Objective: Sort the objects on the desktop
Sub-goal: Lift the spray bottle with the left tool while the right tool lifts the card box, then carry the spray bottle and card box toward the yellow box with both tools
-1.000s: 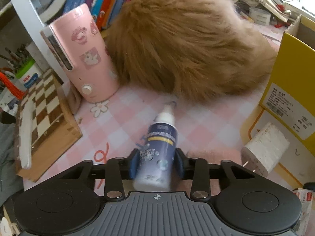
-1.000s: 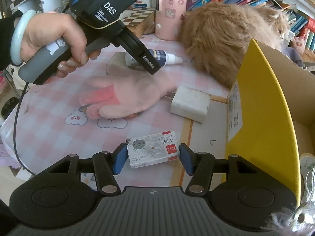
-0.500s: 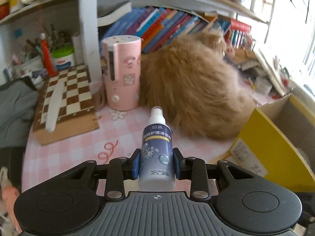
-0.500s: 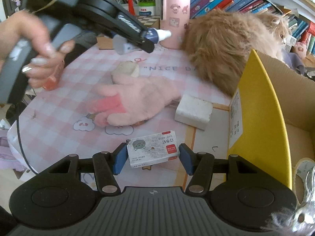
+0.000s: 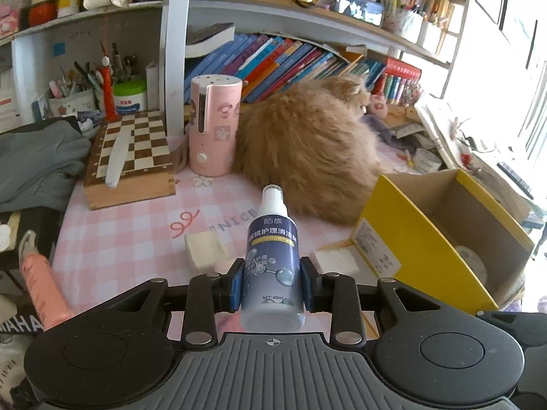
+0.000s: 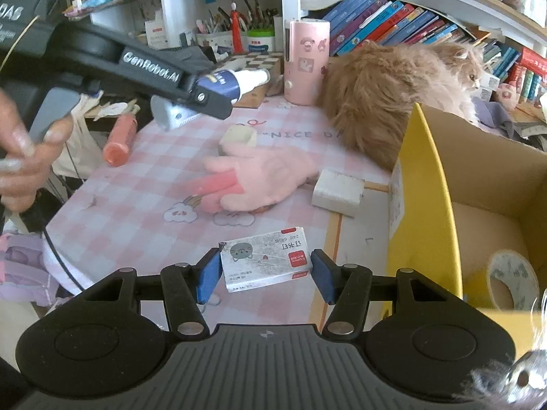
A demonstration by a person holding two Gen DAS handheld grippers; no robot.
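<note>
Spray bottle: clamped between the closed jaws of the left gripper, nozzle forward, now carried clear above the bench; a second ago it lay low beside the cat.
Staple box: gripped by the right gripper, held above the bench edge, grip unchanged.
Yellow box: now open to the left camera, tape roll inside.
Glove: unmoved.
Cat: farther off, curled by the pink cylinder.

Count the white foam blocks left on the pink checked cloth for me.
2. One foam block lies behind the pink glove, toward the pink canister; the other lies beside the yellow box. More could be hidden behind the glove or cat.
</note>
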